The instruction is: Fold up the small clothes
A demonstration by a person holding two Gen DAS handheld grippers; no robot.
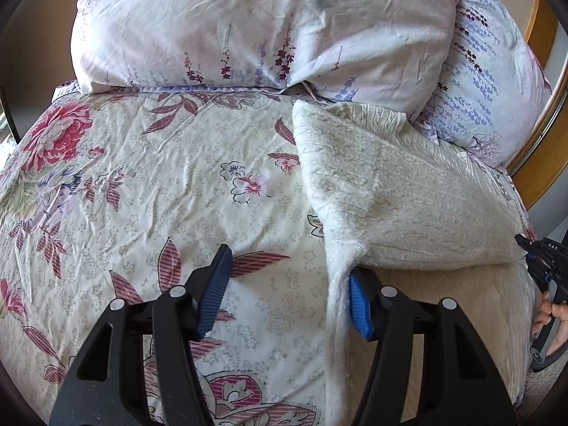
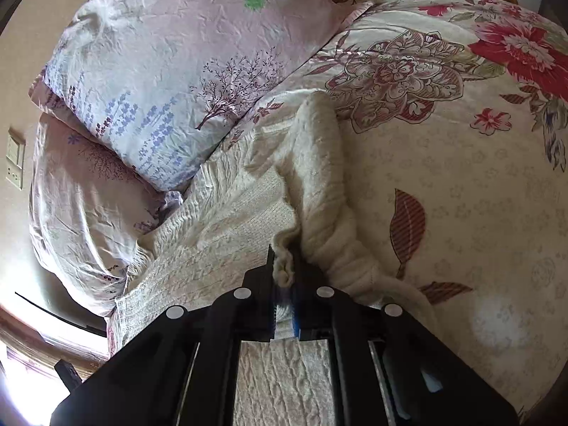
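Note:
A cream fuzzy knit garment [image 1: 401, 198] lies on the floral bed cover, one flap lifted and folded over. My left gripper [image 1: 291, 284] is open; its right blue pad [image 1: 359, 309] sits under the garment's left edge, its left pad [image 1: 216, 284] over bare cover. My right gripper [image 2: 284, 273] is shut on a bunched cream edge of the garment [image 2: 319, 163] and holds it up. The right gripper also shows at the right edge of the left wrist view [image 1: 525, 245], at the garment's right corner.
Two lavender-print pillows [image 1: 255, 25] [image 1: 497, 81] lie at the head of the bed, just behind the garment. The floral cover [image 1: 142, 177] spreads to the left. A wooden bed frame [image 1: 539, 163] runs on the right. A wall socket [image 2: 14, 163] shows.

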